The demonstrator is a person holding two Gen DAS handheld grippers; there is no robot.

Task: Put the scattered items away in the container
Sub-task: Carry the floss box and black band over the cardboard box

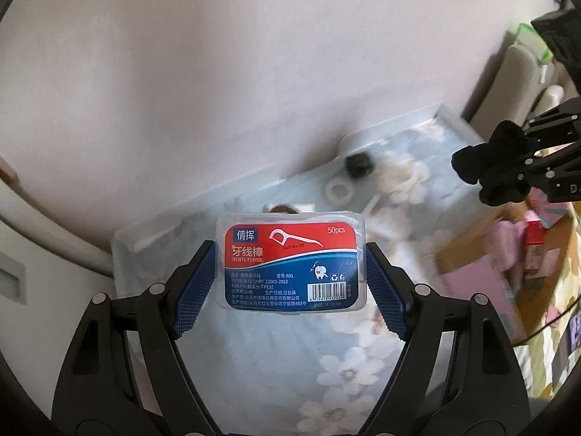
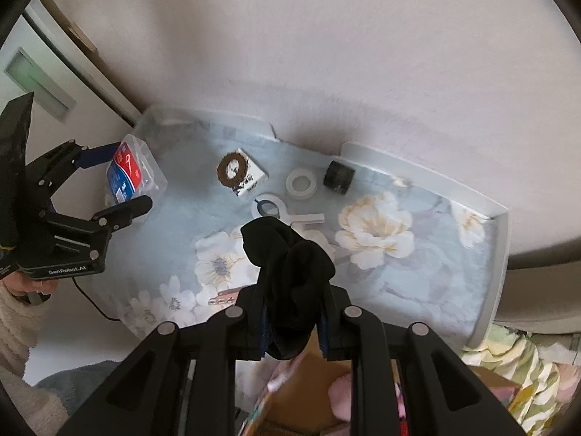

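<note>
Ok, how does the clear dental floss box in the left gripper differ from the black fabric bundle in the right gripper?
The clear plastic dental floss box is rigid and rectangular with a red-and-blue label; the black fabric bundle is soft, crumpled and plain. The left gripper stands wide across the box's sides, while the right gripper is pinched nearly closed on the fabric. Both are gripped clear of the floral-lined tray.

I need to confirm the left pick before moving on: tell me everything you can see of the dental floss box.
The dental floss box is a clear, hard-looking plastic case with rounded corners and a red, white and blue label showing a floss pick, "50pcs" and a barcode. White picks show through its wall in the right wrist view. Its lid looks closed. It is held off the floral mat, label toward the camera, clamped on its two short sides by the blue pads of the left gripper. Nothing else touches it.
</note>
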